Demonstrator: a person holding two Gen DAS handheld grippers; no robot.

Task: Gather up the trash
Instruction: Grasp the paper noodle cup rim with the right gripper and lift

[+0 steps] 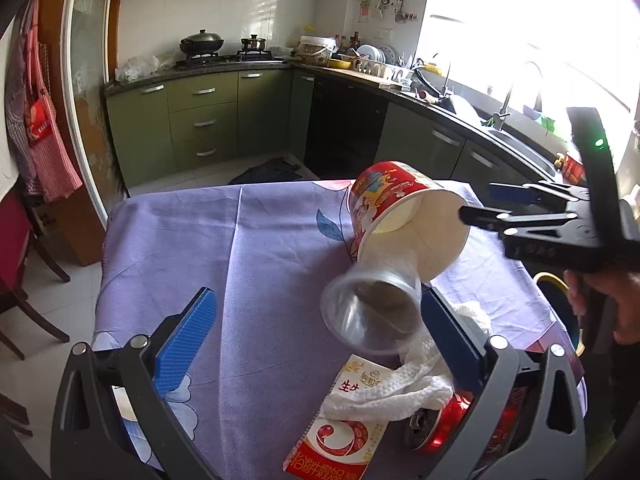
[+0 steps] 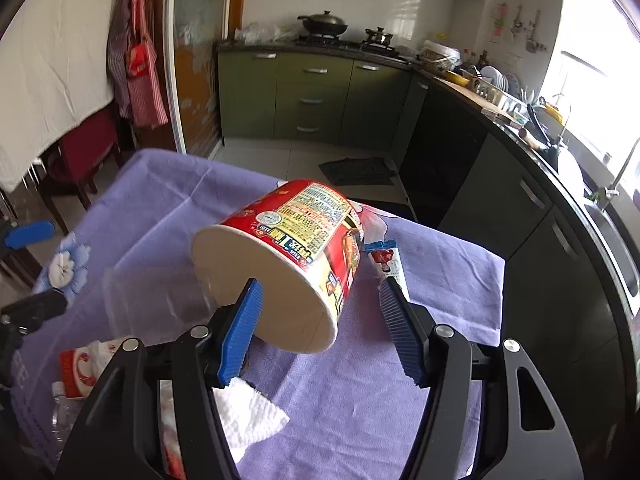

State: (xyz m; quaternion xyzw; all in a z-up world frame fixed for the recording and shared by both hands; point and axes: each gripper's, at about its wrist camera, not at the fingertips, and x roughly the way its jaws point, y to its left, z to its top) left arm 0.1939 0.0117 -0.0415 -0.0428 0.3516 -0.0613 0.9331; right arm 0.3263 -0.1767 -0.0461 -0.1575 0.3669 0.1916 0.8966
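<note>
A red and white noodle cup (image 1: pixel 400 216) lies tilted on its side on the purple tablecloth (image 1: pixel 260 248), and also shows in the right wrist view (image 2: pixel 288 264). A clear plastic cup (image 1: pixel 372 312) hangs blurred in front of its mouth, apparently in the air. My left gripper (image 1: pixel 320 332) is open and empty, with the clear cup between its fingers. My right gripper (image 2: pixel 320 324) is open, its left finger (image 2: pixel 240 332) at the noodle cup's rim. A white paper towel (image 1: pixel 400 392), a red carton (image 1: pixel 340 436) and a red can (image 1: pixel 444 428) lie near me.
A small blue and red sachet (image 2: pixel 386 258) lies beyond the noodle cup. A crushed clear bottle (image 2: pixel 68 412) sits at the near left in the right wrist view. Green kitchen cabinets (image 1: pixel 208 120) and a sink counter (image 1: pixel 500 132) stand behind the table. A dark chair (image 1: pixel 16 280) stands at left.
</note>
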